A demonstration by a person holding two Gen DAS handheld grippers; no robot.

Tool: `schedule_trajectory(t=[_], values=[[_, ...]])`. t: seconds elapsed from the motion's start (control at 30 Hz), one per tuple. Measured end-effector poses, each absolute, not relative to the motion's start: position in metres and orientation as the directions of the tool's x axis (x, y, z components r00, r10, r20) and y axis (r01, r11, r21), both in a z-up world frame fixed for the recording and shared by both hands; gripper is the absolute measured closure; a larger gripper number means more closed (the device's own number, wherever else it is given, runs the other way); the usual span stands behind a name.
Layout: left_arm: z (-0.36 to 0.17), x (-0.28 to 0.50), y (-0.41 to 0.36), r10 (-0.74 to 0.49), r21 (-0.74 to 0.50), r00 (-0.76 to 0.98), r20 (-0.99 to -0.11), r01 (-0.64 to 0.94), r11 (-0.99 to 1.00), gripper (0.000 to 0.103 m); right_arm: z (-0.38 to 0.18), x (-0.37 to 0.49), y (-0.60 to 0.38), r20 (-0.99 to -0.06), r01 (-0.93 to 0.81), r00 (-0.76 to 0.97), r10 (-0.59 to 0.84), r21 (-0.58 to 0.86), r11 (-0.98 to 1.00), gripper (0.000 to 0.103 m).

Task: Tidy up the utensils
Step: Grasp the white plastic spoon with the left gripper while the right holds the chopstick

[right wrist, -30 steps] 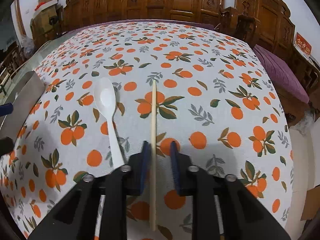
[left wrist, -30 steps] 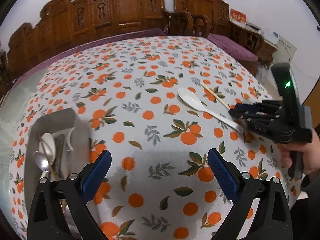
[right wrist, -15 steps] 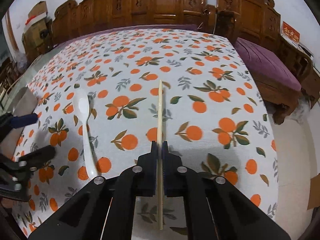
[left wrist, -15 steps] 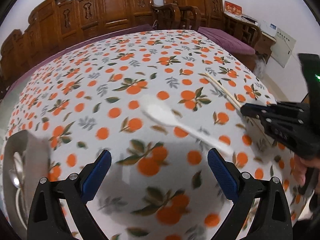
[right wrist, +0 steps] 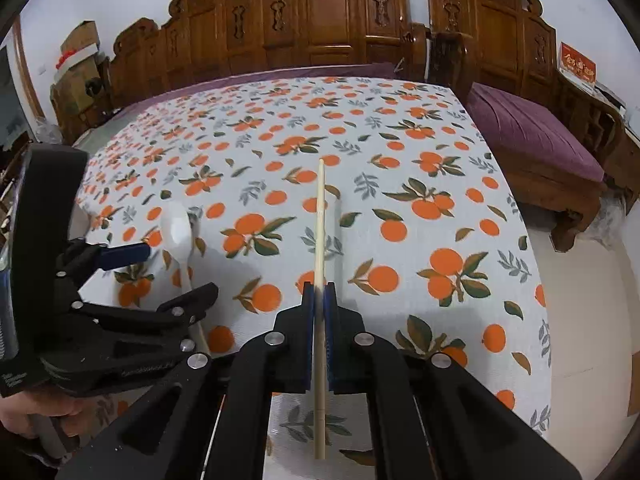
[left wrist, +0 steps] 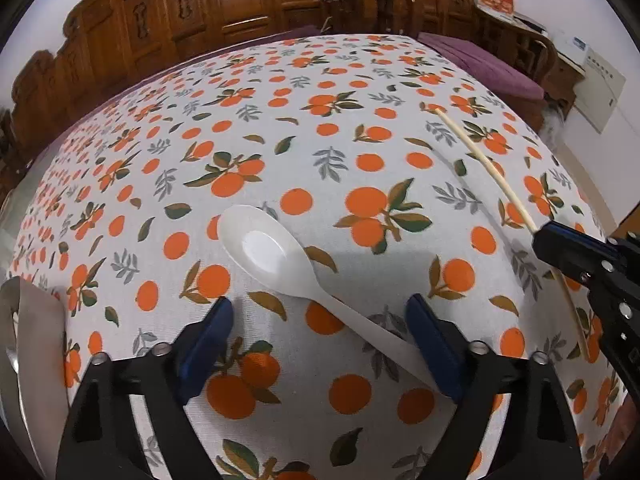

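A white plastic spoon [left wrist: 280,258] lies on the orange-print tablecloth; its handle runs between the open fingers of my left gripper [left wrist: 320,334]. It also shows in the right wrist view [right wrist: 178,232]. My right gripper [right wrist: 319,304] is shut on a pale wooden chopstick [right wrist: 320,216], which points away from me; the chopstick [left wrist: 484,160] and my right gripper [left wrist: 538,238] also show at the right of the left wrist view. The left gripper [right wrist: 178,268] appears at the left of the right wrist view.
A metal tray [left wrist: 34,340] holding utensils sits at the table's left edge. Carved wooden chairs [right wrist: 320,28] line the far side. A bench with a purple cushion [right wrist: 528,128] stands to the right, beyond the table's edge.
My left gripper has moved right from the tray and now straddles the spoon handle. My right gripper has shut on the chopstick and lifted it a little.
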State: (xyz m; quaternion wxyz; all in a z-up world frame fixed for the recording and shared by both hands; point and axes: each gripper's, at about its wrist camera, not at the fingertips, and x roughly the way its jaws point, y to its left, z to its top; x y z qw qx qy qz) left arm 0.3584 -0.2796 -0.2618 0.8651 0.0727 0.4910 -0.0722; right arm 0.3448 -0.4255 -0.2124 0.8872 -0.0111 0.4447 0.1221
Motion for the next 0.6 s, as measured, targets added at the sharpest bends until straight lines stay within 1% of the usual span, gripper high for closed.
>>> schedule_trajectory(t=[0.03,0.13,0.2,0.23,0.27,0.3,0.37,0.53,0.6], values=[[-0.261,0.359,-0.277,-0.052,0.054,0.505,-0.862,0.193,0.980,0.025,-0.212,0.344,-0.424,-0.791,-0.232,0.576,0.207,0.085,0.969,0.097],[-0.259,0.357,-0.269,-0.075,0.029,0.496,-0.865,0.198,0.980,0.041,-0.212,0.345,-0.422,-0.792,-0.237,0.572,0.210,0.086,0.968,0.097],[-0.258,0.355,-0.262,-0.094,0.002,0.490,-0.867,0.191,0.982,0.061,-0.211,0.345,-0.420,-0.791,-0.241,0.574,0.214,0.087,0.967,0.097],[-0.257,0.354,-0.258,-0.091,0.000,0.493,-0.865,0.181,0.983,0.066,-0.210,0.345,-0.419,-0.790,-0.244,0.574,0.216,0.086,0.966,0.097],[-0.256,0.353,-0.254,-0.093,-0.003,0.491,-0.866,0.180,0.984,0.078,-0.210,0.345,-0.417,-0.788,-0.247,0.576,0.218,0.086,0.965,0.097],[-0.256,0.353,-0.253,-0.095,-0.006,0.488,-0.868,0.180,0.984,0.085,-0.209,0.344,-0.416,-0.786,-0.250,0.577,0.221,0.088,0.964,0.097],[-0.255,0.353,-0.247,-0.097,-0.009,0.481,-0.872,0.182,0.983,0.088,-0.209,0.344,-0.414,-0.786,-0.255,0.576,0.224,0.088,0.963,0.097],[-0.255,0.348,-0.240,-0.097,-0.009,0.467,-0.879,0.188,0.982,0.088,-0.211,0.344,-0.404,-0.795,-0.270,0.570,0.208,0.058,0.961,0.097],[-0.255,0.345,-0.240,-0.106,-0.010,0.467,-0.878,0.204,0.979,0.096,-0.209,0.343,-0.401,-0.793,-0.277,0.571,0.212,0.058,0.959,0.097]])
